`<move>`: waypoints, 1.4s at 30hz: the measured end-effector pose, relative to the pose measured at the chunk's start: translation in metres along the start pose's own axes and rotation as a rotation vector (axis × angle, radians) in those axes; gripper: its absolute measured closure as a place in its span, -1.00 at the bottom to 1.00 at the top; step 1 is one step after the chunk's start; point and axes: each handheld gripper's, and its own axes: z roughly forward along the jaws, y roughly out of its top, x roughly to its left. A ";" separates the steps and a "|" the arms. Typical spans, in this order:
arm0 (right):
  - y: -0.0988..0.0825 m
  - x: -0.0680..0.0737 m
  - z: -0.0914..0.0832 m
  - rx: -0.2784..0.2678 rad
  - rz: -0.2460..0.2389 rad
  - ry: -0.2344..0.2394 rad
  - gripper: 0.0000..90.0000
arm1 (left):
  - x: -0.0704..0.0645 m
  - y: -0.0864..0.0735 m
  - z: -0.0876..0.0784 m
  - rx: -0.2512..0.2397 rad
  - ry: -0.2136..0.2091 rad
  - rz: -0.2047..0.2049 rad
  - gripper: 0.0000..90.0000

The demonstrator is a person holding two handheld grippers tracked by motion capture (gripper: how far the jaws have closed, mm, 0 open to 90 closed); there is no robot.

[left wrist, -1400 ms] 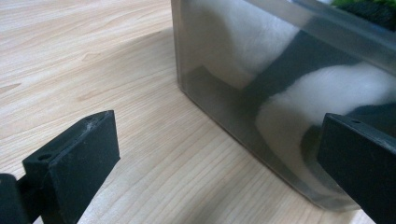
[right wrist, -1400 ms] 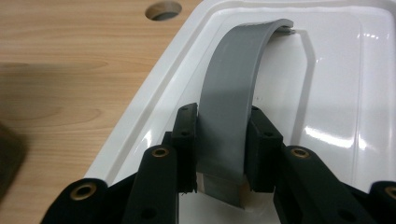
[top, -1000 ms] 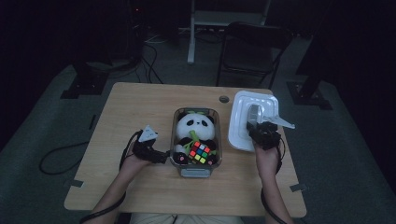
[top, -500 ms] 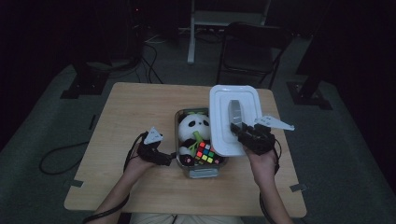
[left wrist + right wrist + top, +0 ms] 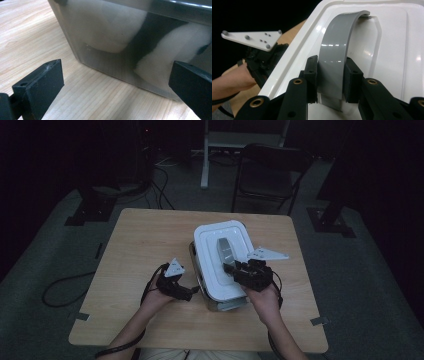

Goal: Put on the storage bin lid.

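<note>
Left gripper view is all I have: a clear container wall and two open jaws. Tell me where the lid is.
Observer: The white lid is over the clear container, carried by the right gripper.
Operator: Say how it is gripped.
Observer: The right gripper view shows its jaws clamped on either side of the lid's grey handle.
Operator: Report whether the lid is seated.
Observer: I cannot tell; in the high view it covers most of the container, and the container's near end sticks out below it.
Operator: Give me my own gripper's place from above.
Observer: The left gripper lies at the container's left side, near its front corner, jaws open on nothing.
</note>
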 end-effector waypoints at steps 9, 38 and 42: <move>-0.007 -0.011 0.022 0.083 0.044 0.042 0.54 | 0.002 -0.004 -0.003 0.003 0.007 -0.008 -0.99; -0.014 -0.006 0.031 0.085 0.096 0.056 0.54 | 0.000 -0.005 -0.006 -0.001 0.009 -0.010 -0.99; -0.013 -0.009 0.030 0.085 0.117 0.078 0.50 | 0.001 -0.006 -0.007 0.000 0.011 -0.012 -0.99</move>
